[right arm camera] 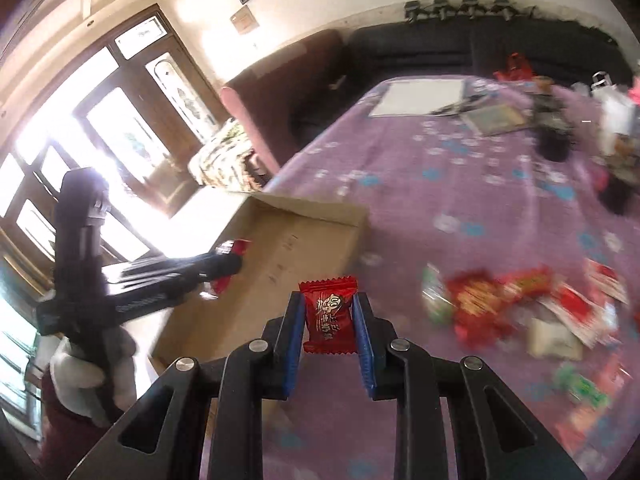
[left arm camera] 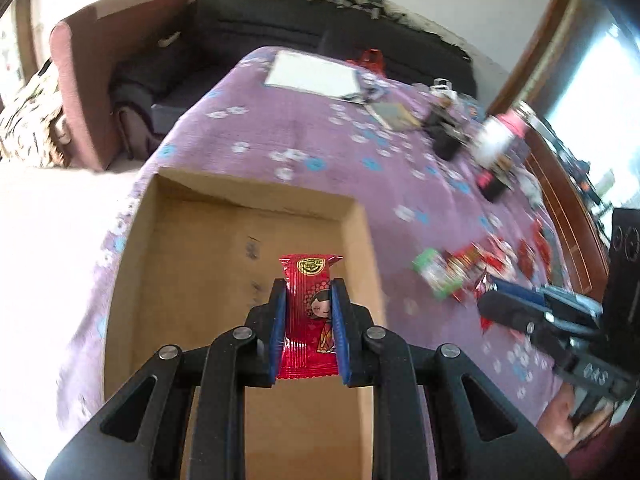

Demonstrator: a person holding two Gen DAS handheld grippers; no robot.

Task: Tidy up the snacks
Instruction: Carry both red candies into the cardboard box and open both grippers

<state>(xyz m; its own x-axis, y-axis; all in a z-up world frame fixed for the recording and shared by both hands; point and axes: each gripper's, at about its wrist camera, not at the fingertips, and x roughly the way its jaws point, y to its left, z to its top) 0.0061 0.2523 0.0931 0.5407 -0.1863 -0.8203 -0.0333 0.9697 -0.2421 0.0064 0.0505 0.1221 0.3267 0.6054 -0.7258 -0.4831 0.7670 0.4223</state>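
Note:
My left gripper (left arm camera: 309, 292) is shut on a red candy packet with a cartoon girl (left arm camera: 310, 312), held above the open cardboard box (left arm camera: 168, 240). The box lies on the purple flowered tablecloth (left arm camera: 280, 132). My right gripper (right arm camera: 329, 308) is shut on a red candy packet (right arm camera: 329, 320), held over the cloth just right of the box (right arm camera: 320, 216). A blurred pile of red, green and white snack packets (right arm camera: 520, 308) lies to the right; it also shows in the left wrist view (left arm camera: 472, 268). The left gripper (right arm camera: 224, 266) shows in the right wrist view over the box.
A white sheet (left arm camera: 312, 74), a booklet (left arm camera: 394, 114), dark cups (left arm camera: 446, 142) and a white bottle (left arm camera: 496, 138) stand at the table's far end. A dark sofa (left arm camera: 256, 28) lies behind, a pink armchair (left arm camera: 80, 92) to the left. The right gripper (left arm camera: 532, 312) shows at the right.

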